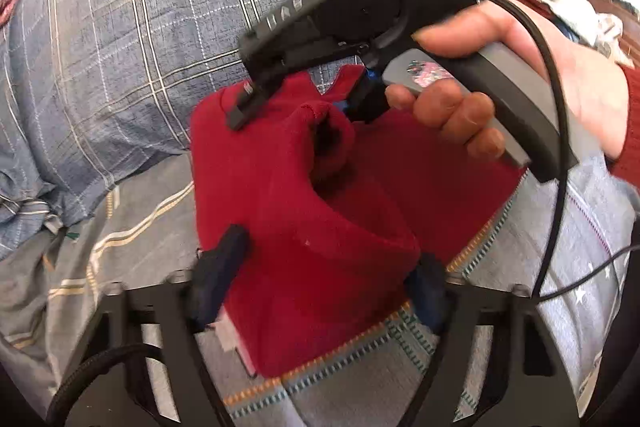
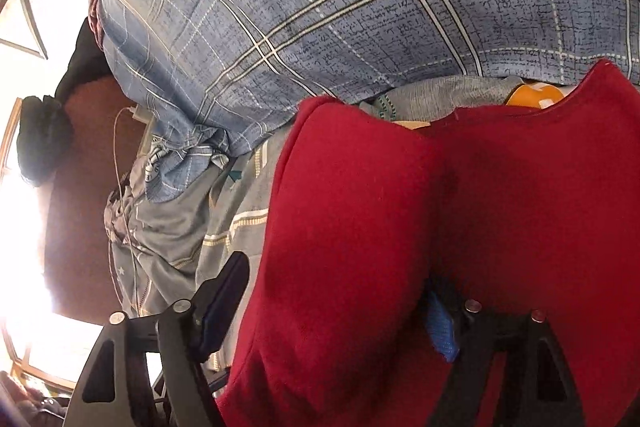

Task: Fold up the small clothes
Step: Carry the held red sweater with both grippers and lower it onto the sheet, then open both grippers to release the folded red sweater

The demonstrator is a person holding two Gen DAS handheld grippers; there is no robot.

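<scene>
A dark red knitted garment (image 1: 320,211) lies on a bed covered by a grey sheet with star prints and patterned stripes (image 1: 592,267). In the left wrist view it fills the middle of the scene, partly folded, with a loose fold standing up near its centre.

The left hand-held gripper (image 1: 324,279) sits at the garment's near edge. Its 2 fingers stand apart, 1 on each side of a wide stretch of red cloth that lies between them; the pads do not visibly press on it.

The right hand-held gripper (image 1: 296,103) reaches in from the right at the garment's far edge, held by a hand (image 1: 500,75) with a red sleeve at the wrist. Its fingers are also apart with red cloth bunched between them. In the right wrist view the left finger (image 2: 224,295) is clear of the cloth, while the right finger with its blue pad (image 2: 440,331) lies against a crease of it.

Beyond the garment, on the far side, a blue-grey checked quilt with a round green emblem (image 1: 120,39) is heaped and hems in the working space. A black cable (image 1: 556,131) trails from the right gripper across the right side. An orange object (image 2: 536,95) peeks out behind the garment's far edge. A thin white cord (image 2: 120,187) hangs at the bed's left side.
</scene>
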